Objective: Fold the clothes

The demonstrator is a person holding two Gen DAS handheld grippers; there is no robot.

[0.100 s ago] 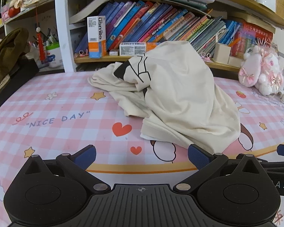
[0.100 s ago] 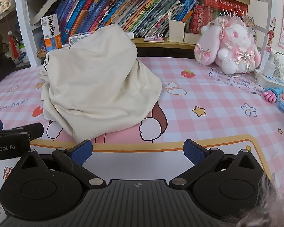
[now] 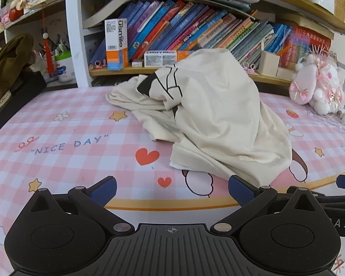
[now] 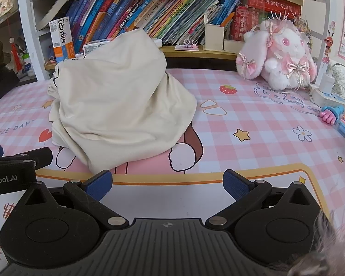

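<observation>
On the far left, a dark olive garment is bunched over a black block at the table's edge, well apart from the work. The left gripper hangs at the near edge of the pink checked table mat with its blue-padded jaws spread as wide as they go and nothing between them. Just beyond it, around the middle of the mat and a little to the right in the left wrist view, lies the cream garment, heaped in a tall crumpled mound with a black printed patch showing on its far left side. It looks like light, soft knit cloth that will sag and slide rather than hold any shape, so a pinch on a single layer is likely to drag the rest along. The best hold seems to be the stitched hem along its near left edge, which lies flat on the mat; the far left flap is a second option. The right gripper is likewise fully spread and empty, close to the mound's near corner. Behind the garment stands a bookshelf crowded with books and boxes, close enough that a lifted cloth could brush them. To the right a plush rabbit sits at the far edge, and pens and small items lie at the right edge, limiting room to spread the cloth that way.
</observation>
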